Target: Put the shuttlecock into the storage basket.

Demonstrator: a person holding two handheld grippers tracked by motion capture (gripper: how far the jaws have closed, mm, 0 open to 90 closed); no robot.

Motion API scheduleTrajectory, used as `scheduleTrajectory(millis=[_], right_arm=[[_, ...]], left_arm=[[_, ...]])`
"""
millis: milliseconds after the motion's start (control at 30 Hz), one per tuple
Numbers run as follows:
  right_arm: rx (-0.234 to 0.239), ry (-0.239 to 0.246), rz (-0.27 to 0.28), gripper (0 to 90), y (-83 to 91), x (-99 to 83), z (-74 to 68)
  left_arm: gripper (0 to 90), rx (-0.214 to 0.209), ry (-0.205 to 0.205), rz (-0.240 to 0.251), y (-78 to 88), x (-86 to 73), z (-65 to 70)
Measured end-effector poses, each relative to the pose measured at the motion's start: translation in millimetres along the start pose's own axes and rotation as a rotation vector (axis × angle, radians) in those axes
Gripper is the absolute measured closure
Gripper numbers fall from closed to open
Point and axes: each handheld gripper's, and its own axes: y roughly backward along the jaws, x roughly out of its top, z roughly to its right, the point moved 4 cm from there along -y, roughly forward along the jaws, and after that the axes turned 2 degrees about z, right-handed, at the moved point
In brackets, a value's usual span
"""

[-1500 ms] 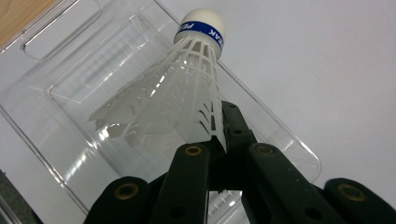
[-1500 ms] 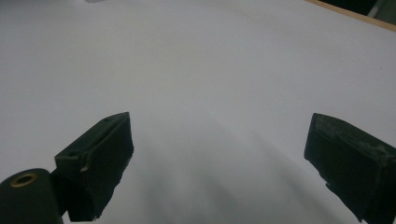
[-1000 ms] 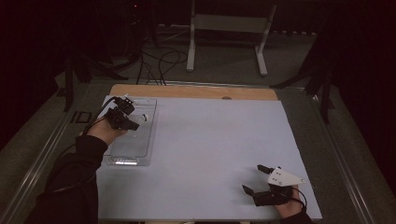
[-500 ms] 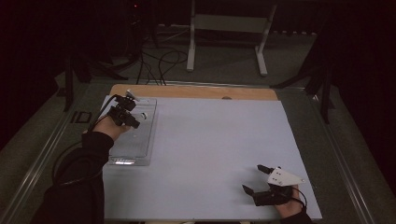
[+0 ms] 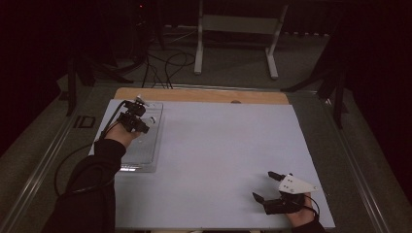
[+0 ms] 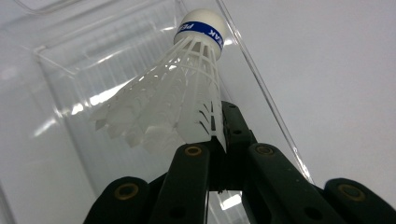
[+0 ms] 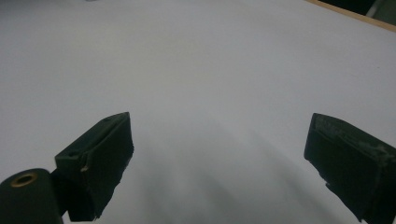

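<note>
Your left gripper [image 5: 137, 118] holds a shuttlecock [image 6: 173, 93] over the tray [image 5: 145, 155] at the table's [image 5: 218, 145] left edge; your right gripper [image 5: 265, 187] rests well apart, at the near right corner.

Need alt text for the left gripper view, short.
Left gripper, jaws shut on the skirt edge of a white plastic shuttlecock, holds it over a clear plastic tray; its white cork with blue band points away. White table at right.
</note>
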Motion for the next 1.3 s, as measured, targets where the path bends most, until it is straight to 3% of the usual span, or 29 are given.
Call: scheduleTrajectory(millis=[267,900,1000,1133,1300], right_arm=[[-0.002,0.004,0.002,7.9,0.7,0.2,0.4],[0.000,0.004,0.000,7.9,0.7,0.0,0.4],[-0.001,0.004,0.001,7.8,0.7,0.1,0.4],[-0.002,0.005,0.000,7.9,1.0,0.1,0.6],[-0.002,0.005,-0.001,7.9,1.1,0.2,0.4]], left_arm=[[90.0,-0.043,0.009,-0.016,-12.7,-5.3,3.8],[88.8,-0.079,0.001,-0.084,-29.8,-15.4,3.6],[83.5,-0.091,0.000,-0.101,-31.6,-17.1,4.0],[70.2,-0.062,-0.022,-0.134,-34.0,-22.7,4.9],[56.0,-0.047,-0.020,-0.138,-31.9,-27.1,2.5]])
